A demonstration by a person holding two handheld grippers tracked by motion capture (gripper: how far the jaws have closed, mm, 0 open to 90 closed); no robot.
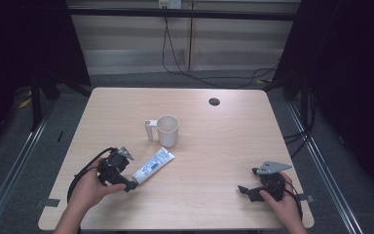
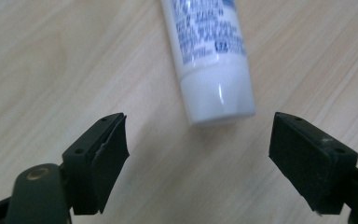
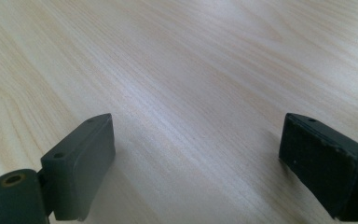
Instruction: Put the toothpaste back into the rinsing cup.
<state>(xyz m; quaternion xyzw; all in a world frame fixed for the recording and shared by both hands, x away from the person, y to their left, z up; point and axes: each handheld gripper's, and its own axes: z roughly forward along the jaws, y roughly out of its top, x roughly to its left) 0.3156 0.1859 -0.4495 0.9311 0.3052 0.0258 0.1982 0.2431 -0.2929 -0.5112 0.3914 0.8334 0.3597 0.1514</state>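
The left gripper [image 2: 198,140] has its jaws wide apart, and the cap end of the white tube [image 2: 212,65] lies just in front of them, not touching the pads. The right gripper [image 3: 196,158] is also open, over bare table [image 3: 177,70]. The tube [image 1: 152,165] lies flat near a white cup [image 1: 167,130].

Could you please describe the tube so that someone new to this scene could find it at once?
On the wooden table, look just in front of the white cup near the middle. The tube lies flat there, its cap end at the open left gripper. It alone is long, white and printed in blue.
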